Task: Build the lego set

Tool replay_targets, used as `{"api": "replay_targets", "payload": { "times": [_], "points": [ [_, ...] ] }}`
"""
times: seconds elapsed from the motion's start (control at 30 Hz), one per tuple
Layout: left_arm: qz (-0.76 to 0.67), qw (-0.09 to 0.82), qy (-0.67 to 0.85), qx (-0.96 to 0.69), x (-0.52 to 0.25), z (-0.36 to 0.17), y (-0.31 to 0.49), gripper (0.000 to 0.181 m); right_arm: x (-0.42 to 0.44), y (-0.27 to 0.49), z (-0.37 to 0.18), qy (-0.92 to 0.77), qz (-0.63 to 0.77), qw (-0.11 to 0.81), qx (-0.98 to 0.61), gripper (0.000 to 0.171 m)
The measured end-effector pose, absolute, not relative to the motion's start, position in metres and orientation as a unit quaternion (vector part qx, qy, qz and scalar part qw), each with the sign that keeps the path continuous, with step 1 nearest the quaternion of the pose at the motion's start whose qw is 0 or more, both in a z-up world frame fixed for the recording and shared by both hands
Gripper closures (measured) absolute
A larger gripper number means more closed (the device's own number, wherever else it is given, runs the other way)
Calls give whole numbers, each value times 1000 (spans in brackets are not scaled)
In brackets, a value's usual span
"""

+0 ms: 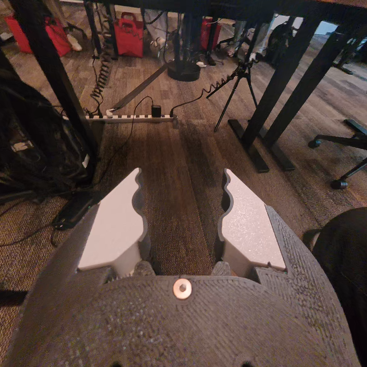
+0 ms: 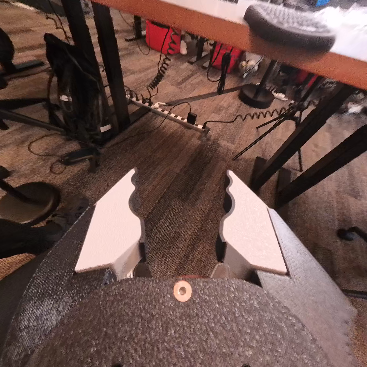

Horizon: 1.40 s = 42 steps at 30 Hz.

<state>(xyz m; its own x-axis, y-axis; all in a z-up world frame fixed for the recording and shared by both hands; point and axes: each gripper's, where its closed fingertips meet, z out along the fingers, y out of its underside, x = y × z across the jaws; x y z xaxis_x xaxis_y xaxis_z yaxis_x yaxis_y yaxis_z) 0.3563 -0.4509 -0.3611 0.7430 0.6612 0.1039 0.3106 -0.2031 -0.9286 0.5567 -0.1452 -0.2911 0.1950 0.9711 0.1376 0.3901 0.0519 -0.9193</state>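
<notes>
Stretching under both views is brown carpet (image 1: pixel 178 158), the counter (image 2: pixel 218 25) edge above. A power strip (image 1: pixel 129 118) lies on it. Left gripper (image 1: pixel 182 190) and right gripper (image 2: pixel 181 190) have fingers wide apart, holding nothing. Lego isn't visible.

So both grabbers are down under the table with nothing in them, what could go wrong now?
The left gripper and right gripper hang open above the carpet, near the power strip and its cables, which they might snag. Lifting up, the right one could bump the table edge.
</notes>
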Motion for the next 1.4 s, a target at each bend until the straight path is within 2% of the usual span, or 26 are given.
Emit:
{"api": "replay_targets", "payload": {
  "times": [0.2,0.37,0.7,0.97,1.1,1.27,1.4],
  "points": [
    [144,573,-276,-758,380,-335,-401,109,589,-143,-295,-556,290,491,-605,91],
    [137,612,-234,-743,411,-273,-374,109,626,-143,-272,-522,299,504,-620,91],
    [126,614,-191,-755,446,-196,-438,108,699,-180,-236,-492,310,528,-619,95],
    [112,588,-192,-778,471,-229,-492,107,749,-193,-231,-477,278,520,-652,95],
    [112,593,-226,-765,471,-228,-523,109,768,-203,-243,-487,262,499,-667,95],
    [105,601,-266,-746,465,-230,-564,113,763,-216,-261,-514,258,459,-678,95],
    [92,612,-255,-743,476,-225,-571,115,749,-224,-256,-536,248,467,-658,96]
  ]
}}
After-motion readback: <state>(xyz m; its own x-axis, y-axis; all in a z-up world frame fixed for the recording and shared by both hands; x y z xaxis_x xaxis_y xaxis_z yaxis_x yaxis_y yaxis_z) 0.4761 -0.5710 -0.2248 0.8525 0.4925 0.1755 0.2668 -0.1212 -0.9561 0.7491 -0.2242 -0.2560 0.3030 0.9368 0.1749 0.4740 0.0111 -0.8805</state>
